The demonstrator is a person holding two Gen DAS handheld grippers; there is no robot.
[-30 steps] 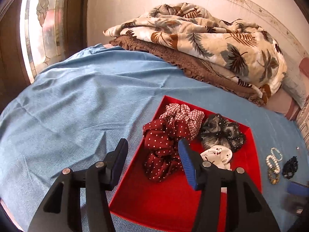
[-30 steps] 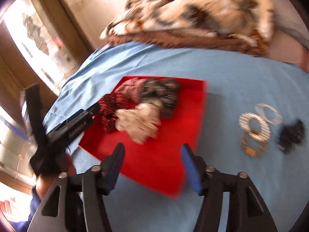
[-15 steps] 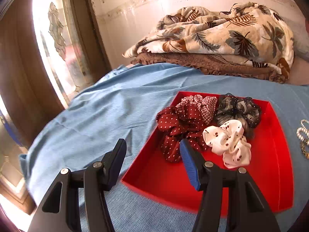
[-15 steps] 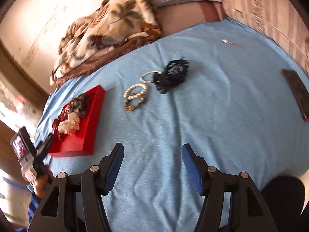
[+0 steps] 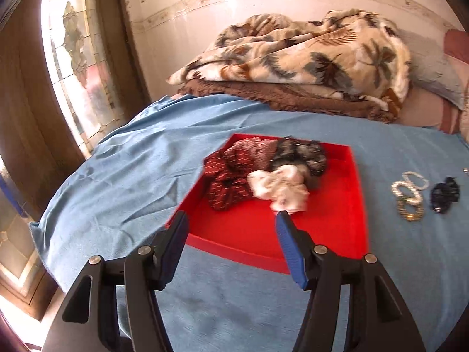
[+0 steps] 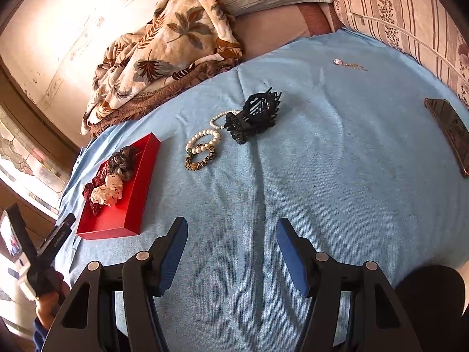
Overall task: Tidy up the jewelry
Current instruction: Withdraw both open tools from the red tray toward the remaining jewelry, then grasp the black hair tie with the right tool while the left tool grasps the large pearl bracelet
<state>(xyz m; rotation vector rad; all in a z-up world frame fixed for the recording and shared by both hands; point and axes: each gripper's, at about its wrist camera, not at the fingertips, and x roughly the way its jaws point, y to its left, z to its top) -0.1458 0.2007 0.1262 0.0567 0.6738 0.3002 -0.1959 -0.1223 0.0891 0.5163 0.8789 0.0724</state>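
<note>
two grippers, the left gripper (image 5: 231, 220) and the right gripper (image 6: 231, 228), are wide open and hold nothing. hair ties (image 5: 263, 170) sit in the red tray (image 5: 337, 234); bracelets (image 6: 202, 149) lie beside it.

You are looking at a bright red tray (image 5: 356, 205) sitting on a light blue bedsheet (image 6: 337, 176). A cream blanket (image 5: 307, 50) is showing brown and grey-green leaf prints, and black grippers are wearing blue pads (image 6: 288, 246).
</note>
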